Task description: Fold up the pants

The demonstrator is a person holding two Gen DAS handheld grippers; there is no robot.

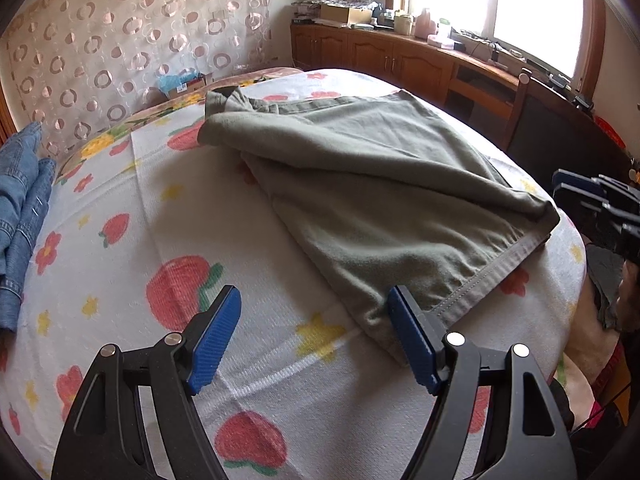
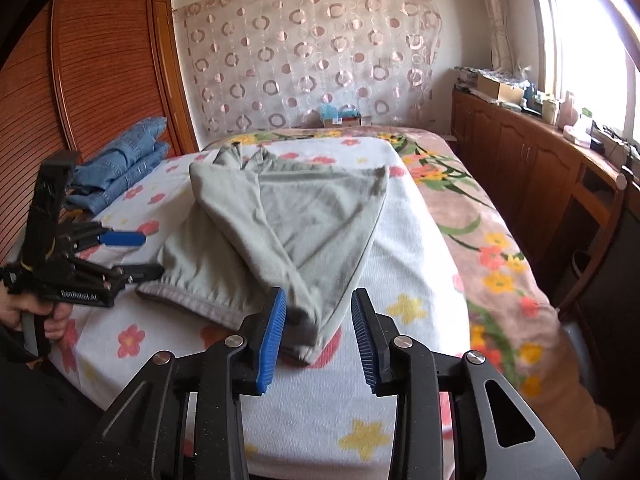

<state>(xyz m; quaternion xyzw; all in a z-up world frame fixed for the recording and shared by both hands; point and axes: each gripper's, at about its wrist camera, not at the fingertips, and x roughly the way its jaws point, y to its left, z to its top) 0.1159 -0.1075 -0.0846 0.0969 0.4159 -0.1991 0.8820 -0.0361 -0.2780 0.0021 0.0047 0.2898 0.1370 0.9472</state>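
Grey-green pants (image 1: 384, 184) lie partly folded on the bed's white flowered blanket (image 1: 120, 208); they also show in the right wrist view (image 2: 288, 220). My left gripper (image 1: 314, 340) is open and empty just short of the waistband hem, its right finger (image 1: 412, 340) beside the cloth. It also appears at the left of the right wrist view (image 2: 132, 252). My right gripper (image 2: 318, 332) is open, its jaws on either side of the pants' near corner without pinching it. It also shows at the right edge of the left wrist view (image 1: 592, 196).
Folded blue jeans (image 1: 20, 216) lie at the bed's far left (image 2: 120, 168). A patterned curtain (image 2: 312, 52) hangs behind the bed. A wooden cabinet (image 2: 532, 160) with clutter runs under the window. A wooden wardrobe (image 2: 100, 60) stands at left.
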